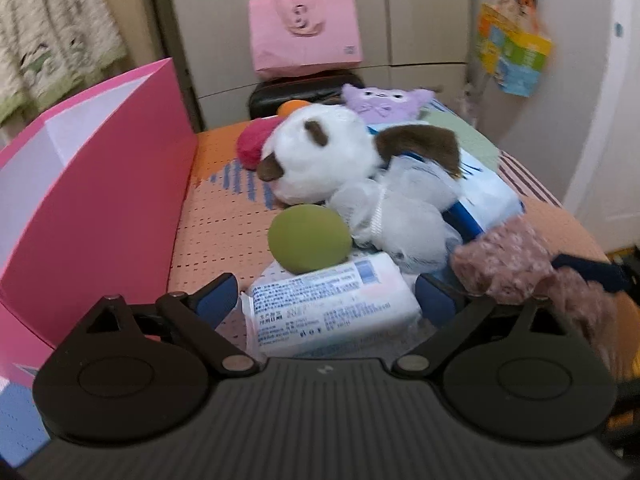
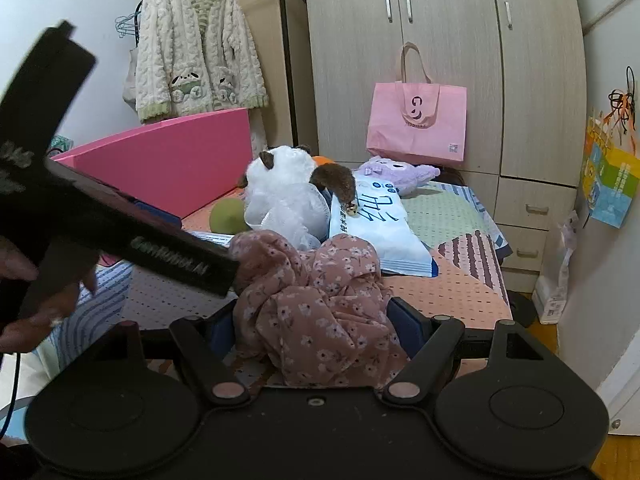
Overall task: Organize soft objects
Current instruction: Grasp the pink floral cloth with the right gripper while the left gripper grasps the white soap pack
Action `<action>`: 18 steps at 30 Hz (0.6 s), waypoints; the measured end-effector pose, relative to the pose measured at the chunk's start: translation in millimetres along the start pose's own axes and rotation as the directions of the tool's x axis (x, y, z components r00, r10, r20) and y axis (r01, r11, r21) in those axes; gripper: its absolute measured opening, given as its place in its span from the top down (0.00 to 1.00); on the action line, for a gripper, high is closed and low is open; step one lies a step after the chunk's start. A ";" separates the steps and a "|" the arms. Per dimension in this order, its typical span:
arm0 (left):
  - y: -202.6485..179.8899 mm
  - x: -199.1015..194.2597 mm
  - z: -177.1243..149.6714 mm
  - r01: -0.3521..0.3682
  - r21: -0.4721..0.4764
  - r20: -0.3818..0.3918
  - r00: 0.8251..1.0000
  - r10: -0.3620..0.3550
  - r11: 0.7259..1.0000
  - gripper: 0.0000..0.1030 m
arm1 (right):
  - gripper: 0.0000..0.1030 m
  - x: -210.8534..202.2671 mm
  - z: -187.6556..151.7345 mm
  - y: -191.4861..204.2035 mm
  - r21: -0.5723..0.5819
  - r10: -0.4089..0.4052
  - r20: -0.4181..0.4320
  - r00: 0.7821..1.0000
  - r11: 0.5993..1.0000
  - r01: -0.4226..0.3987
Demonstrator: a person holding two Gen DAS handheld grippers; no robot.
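In the left wrist view we find the left gripper (image 1: 326, 300) at the lower centre of the frame, jaws spread wide; a white tissue pack (image 1: 328, 304) lies between the blue pads, clear of the left pad; contact at the right pad we cannot tell. Just above the pack sits a green ball (image 1: 309, 238); above that, mid-frame, a white and brown plush dog (image 1: 320, 156) lies against a white mesh puff (image 1: 396, 216); a purple plush (image 1: 384, 100) rests at the upper centre; a pink box (image 1: 104, 184) stands along the left edge.

In the right wrist view we find the right gripper (image 2: 316, 320) at the lower centre; a pink floral cloth (image 2: 316, 300) is bunched between its jaws; the jaws stand fairly wide; whether the pads press on the cloth we cannot tell. A large white packet (image 2: 380, 228) lies mid-frame on the patterned bed cover (image 2: 460, 280); a pink tote bag (image 2: 416, 120) stands against the wardrobe (image 2: 440, 20) at the upper right.
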State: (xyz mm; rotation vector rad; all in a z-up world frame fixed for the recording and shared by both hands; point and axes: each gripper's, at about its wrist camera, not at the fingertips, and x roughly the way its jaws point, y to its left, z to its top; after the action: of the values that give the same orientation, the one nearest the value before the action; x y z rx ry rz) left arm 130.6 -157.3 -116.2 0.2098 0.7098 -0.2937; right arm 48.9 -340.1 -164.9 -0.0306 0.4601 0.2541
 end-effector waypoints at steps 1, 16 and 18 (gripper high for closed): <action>-0.2 1.8 0.1 -0.006 0.002 -0.005 1.000 0.006 1.000 0.05 | 0.21 -0.2 0.0 -0.4 -0.003 0.001 0.001 1.000 1.000 -0.001; 13.0 2.4 -13.3 0.022 -0.107 0.011 1.000 -0.021 0.994 0.21 | 0.49 0.5 0.5 -1.6 0.026 0.013 0.005 1.000 1.000 -0.013; 12.6 0.2 -15.7 0.025 -0.099 0.019 1.000 -0.024 0.995 0.22 | 0.65 0.0 1.3 -0.5 0.024 0.020 0.000 1.000 1.000 -0.020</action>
State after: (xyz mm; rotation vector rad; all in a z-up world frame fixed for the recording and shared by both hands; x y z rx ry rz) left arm 125.5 -141.0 -126.9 0.1044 0.7083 -0.2827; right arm 49.5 -340.4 -163.8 -0.0027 0.4638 0.2677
